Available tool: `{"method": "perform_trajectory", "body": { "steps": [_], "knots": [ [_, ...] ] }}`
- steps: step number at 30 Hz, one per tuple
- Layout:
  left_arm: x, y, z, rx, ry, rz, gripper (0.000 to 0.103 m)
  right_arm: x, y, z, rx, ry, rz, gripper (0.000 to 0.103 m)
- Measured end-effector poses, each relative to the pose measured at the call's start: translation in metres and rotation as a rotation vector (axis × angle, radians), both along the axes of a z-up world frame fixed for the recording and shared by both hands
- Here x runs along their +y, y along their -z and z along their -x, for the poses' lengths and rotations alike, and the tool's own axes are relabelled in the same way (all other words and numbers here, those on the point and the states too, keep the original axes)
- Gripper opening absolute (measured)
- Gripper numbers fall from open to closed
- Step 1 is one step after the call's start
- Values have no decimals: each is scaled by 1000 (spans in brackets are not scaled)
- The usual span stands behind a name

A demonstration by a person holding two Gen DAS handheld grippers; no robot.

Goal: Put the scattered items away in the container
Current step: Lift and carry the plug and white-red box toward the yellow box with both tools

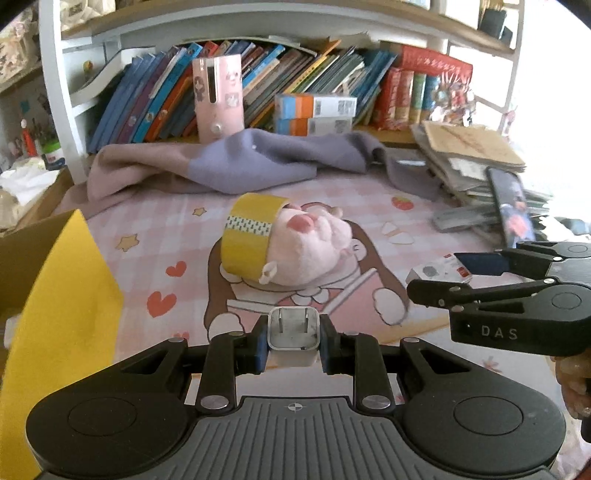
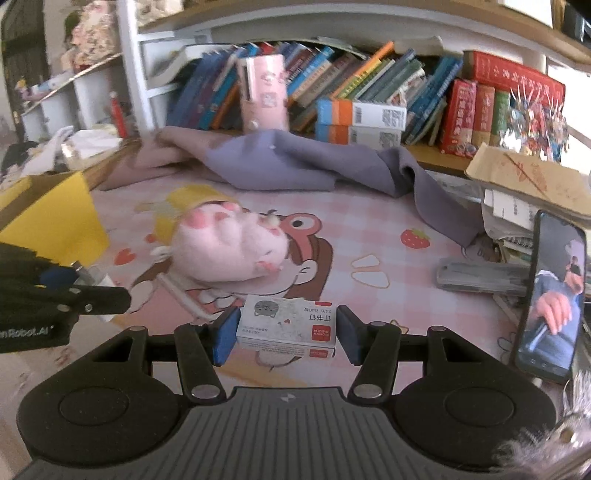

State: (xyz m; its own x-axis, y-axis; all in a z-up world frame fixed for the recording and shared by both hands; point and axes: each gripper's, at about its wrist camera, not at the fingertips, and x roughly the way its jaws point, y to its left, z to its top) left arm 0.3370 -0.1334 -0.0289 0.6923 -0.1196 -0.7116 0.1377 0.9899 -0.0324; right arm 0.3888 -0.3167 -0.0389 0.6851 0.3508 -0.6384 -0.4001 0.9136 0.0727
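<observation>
Desk surface is a pink checked mat (image 1: 155, 229) printed with hearts, stars, a strawberry and a cartoon girl. A bookshelf (image 1: 258, 26) runs across the back, packed with leaning books (image 1: 295, 74); a crumpled purple-grey cloth (image 1: 236, 162) lies in front of them.

Left edge: yellow cardboard box (image 1: 62, 314), flap up. That's the container.

Centre: roll of yellow tape (image 1: 251, 236) touching a pink plush toy (image 1: 314, 251), both on the mat.

Left gripper (image 1: 293, 341) is clamped on a white charger plug (image 1: 293, 328), prongs facing away, lifted clear of the mat.

Right gripper (image 2: 286, 332) grips a small staples box (image 2: 286, 325) between its blue pads; the box shows a grey cat face, a red logo square and "24/6". "DAS" is readable on this gripper's body from the left wrist view.

Right: stack of papers (image 2: 528, 177) topped by a brown envelope, with a phone (image 2: 550, 295) propped upright, screen lit.
</observation>
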Motion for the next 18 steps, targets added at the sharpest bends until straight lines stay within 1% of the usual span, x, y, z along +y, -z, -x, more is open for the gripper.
{"method": "perform_trajectory", "body": {
  "steps": [6, 11, 18],
  "knots": [
    [15, -22, 34, -37, 11, 56, 25, 6, -24, 38, -15, -50, 2, 54],
    [30, -37, 64, -47, 24, 107, 25, 13, -45, 72, -26, -78, 6, 54],
    [51, -51, 111, -62, 61, 159, 25, 30, -60, 120, -21, -77, 8, 54]
  ]
}}
